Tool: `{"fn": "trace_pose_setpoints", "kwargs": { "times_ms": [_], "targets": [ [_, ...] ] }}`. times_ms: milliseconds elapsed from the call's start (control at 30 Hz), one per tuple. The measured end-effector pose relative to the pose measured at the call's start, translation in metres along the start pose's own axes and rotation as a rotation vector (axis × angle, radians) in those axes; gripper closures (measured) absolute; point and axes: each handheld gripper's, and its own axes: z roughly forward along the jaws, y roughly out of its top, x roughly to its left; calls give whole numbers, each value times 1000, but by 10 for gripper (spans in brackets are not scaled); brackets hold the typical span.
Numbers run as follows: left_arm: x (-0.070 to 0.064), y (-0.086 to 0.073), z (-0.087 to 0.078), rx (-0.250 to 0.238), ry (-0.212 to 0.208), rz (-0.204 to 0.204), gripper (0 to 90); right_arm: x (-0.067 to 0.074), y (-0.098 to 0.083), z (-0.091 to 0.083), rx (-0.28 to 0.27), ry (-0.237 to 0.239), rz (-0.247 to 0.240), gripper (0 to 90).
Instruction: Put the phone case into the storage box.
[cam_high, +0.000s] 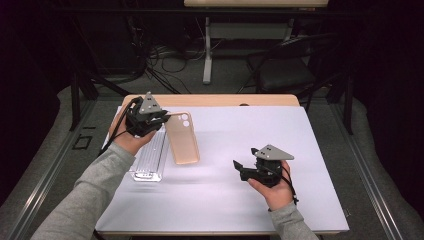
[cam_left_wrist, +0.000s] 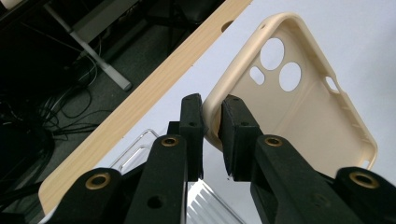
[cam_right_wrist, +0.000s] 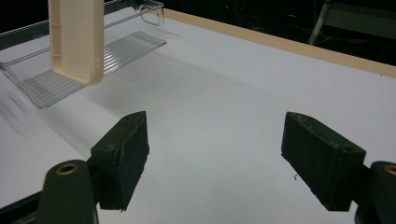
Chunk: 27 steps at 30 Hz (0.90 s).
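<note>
Spreading under everything is your white tabletop (cam_high: 225, 190), with the clear ribbed tray (cam_high: 150, 157) lying near its left edge. Just right of that tray, your left claw (cam_left_wrist: 211, 123) is clamped on the rim of the beige phone case (cam_left_wrist: 299, 112), holding it off the surface. Your right claw (cam_right_wrist: 215, 154), well right of the tray, hangs with jaws apart and nothing between them.

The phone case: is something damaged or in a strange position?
No damage shows. The beige phone case hangs in the air, pinched by one corner rim in the left gripper, tilted beside the clear tray. The right gripper is open with nothing between its jaws.
</note>
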Motion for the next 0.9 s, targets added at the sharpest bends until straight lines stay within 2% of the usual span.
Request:
{"fn": "trace_pose_setpoints", "kwargs": {
  "times_ms": [133, 233, 433, 600, 900],
  "targets": [
    [4, 3, 0, 5, 3, 7, 799, -1, 0, -1, -1, -8, 5, 215],
    [9, 3, 0, 5, 15, 29, 798, -1, 0, -1, 5, -8, 11, 214],
    [18, 3, -2, -41, 54, 56, 794, -3, 0, -2, 2, -11, 14, 209],
    [25, 3, -3, -44, 91, 91, 794, -3, 0, -2, -2, -13, 18, 192],
    [37, 1, -7, -59, 163, 118, 795, -4, 1, -3, -6, -27, 37, 170]
  ]
}}
